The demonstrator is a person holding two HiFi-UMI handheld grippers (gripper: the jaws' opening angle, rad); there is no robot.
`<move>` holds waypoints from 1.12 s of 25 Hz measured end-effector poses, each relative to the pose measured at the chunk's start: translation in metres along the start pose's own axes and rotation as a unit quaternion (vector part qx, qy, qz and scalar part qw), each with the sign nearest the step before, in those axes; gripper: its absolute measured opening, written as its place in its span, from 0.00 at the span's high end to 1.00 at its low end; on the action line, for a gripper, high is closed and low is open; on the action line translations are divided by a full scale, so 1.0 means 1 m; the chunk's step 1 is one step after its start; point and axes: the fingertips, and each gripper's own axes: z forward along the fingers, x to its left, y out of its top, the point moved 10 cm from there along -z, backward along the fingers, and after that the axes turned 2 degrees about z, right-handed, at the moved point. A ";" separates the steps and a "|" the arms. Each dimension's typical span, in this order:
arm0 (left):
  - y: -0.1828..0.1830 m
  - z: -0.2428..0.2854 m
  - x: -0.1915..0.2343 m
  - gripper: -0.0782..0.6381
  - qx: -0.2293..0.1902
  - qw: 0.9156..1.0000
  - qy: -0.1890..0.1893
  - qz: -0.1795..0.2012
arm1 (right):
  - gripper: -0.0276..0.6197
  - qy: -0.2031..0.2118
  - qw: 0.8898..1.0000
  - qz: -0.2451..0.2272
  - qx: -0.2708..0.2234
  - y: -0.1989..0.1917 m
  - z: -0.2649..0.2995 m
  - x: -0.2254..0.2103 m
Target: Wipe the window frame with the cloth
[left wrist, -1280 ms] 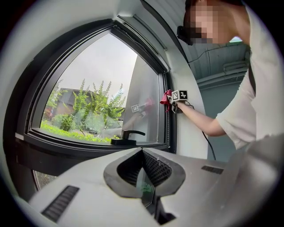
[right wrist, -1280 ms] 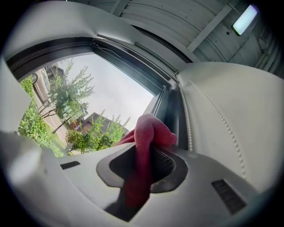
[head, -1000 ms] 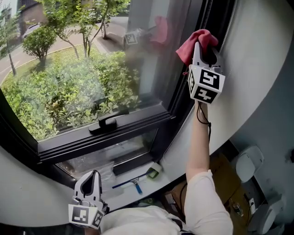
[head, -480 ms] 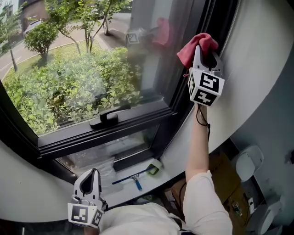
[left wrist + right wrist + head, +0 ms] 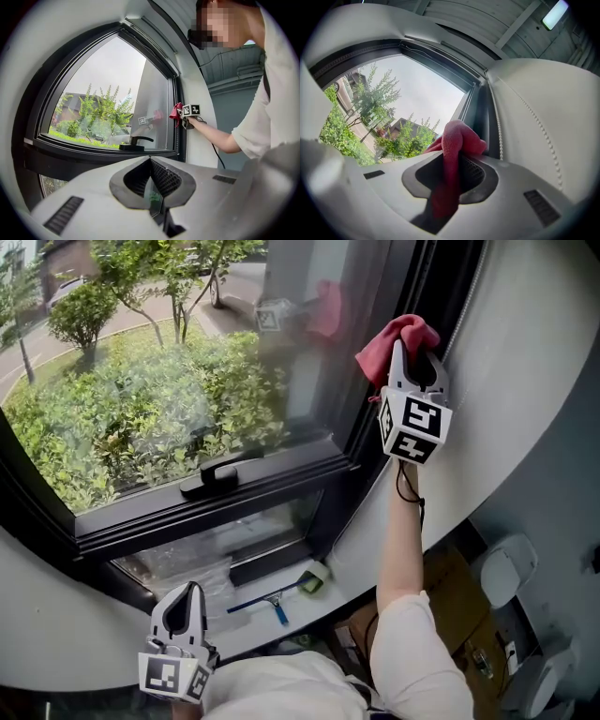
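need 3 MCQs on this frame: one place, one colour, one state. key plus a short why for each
1. Where is the cloth?
A. on a chair
B. up at the right upright of the window frame
C. in a bucket

2. What colour is the cloth?
A. blue
B. white
C. red-pink

3. What state is the right gripper in?
A. shut on the cloth
B. open, holding nothing
C. shut, holding nothing

Key:
1 B: the head view shows the cloth raised beside the dark upright at the window's right edge.
2 C: it looks red-pink in both the head view and the right gripper view.
3 A: the right gripper view shows the cloth pinched between the jaws and bunched above them.
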 end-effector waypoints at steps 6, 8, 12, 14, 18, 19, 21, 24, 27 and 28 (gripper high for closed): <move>0.001 -0.001 -0.001 0.88 0.002 1.000 0.002 0.002 | 0.82 0.007 1.000 0.008 0.000 -0.005 -0.003 0.000; 0.002 0.000 -0.002 0.88 0.003 1.000 0.001 0.002 | 0.82 0.007 1.000 0.007 0.002 -0.006 -0.004 0.000; 0.001 0.003 -0.003 0.88 0.004 1.000 -0.004 0.001 | 0.82 0.007 1.000 0.009 0.008 -0.013 -0.009 0.004; 0.001 0.004 -0.003 0.88 0.004 1.000 -0.007 0.001 | 0.82 0.009 1.000 0.015 0.012 -0.019 -0.013 0.005; 0.002 0.005 -0.003 0.88 0.003 1.000 -0.008 0.002 | 0.82 0.010 1.000 0.021 0.020 -0.026 -0.018 0.008; 0.001 0.005 -0.003 0.88 0.003 1.000 -0.009 0.003 | 0.82 0.009 0.999 0.022 0.021 -0.027 -0.019 0.009; 0.001 0.005 -0.003 0.88 0.003 1.000 -0.011 0.003 | 0.82 0.009 0.999 0.027 0.021 -0.031 -0.022 0.011; 0.002 0.004 -0.003 0.88 0.003 1.000 -0.011 0.005 | 0.82 0.010 0.999 0.023 0.027 -0.039 -0.028 0.014; 0.003 0.003 -0.003 0.88 0.002 1.000 -0.010 0.006 | 0.82 0.012 0.999 0.013 0.034 -0.049 -0.034 0.019; 0.004 0.002 -0.003 0.88 0.003 1.000 -0.010 0.007 | 0.82 0.013 0.999 0.012 0.036 -0.052 -0.036 0.020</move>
